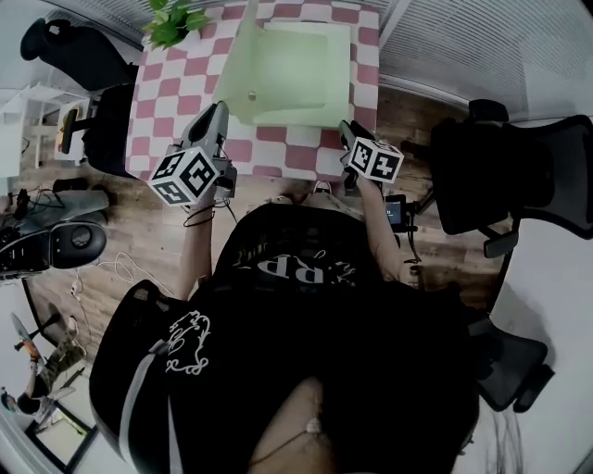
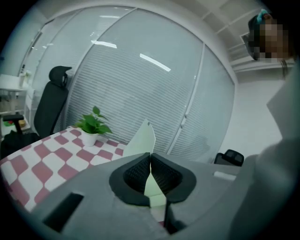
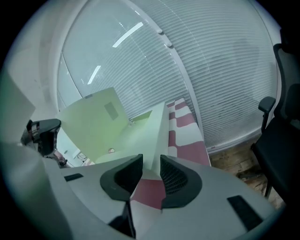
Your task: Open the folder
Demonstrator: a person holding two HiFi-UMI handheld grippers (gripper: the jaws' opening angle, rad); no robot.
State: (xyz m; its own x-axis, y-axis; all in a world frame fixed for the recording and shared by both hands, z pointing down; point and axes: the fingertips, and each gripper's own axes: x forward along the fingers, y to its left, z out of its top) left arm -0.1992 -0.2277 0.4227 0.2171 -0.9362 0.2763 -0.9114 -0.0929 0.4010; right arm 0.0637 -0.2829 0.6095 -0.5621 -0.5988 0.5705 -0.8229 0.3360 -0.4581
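Two grips decide how this goes. On the left, the left gripper (image 2: 151,169) is clamped on the thin cover (image 2: 140,140) of the pale green plastic folder (image 1: 296,79). The folder lies on the red-and-white checked table (image 1: 176,93) with that cover raised steeply along its left side. The sheet looks smooth and could slide out of the pads and drop shut. The right gripper (image 3: 151,164) looks closed on the folder's near right corner, pinning the lower leaf. If that hold slackens, the whole folder would likely drag left with the cover. Black office chairs (image 1: 519,176) stand well off to the right and left, out of the way. The nearest obstacle is the small green potted plant (image 1: 171,23) at the table's far left corner, which a cover laid flat leftward may strike
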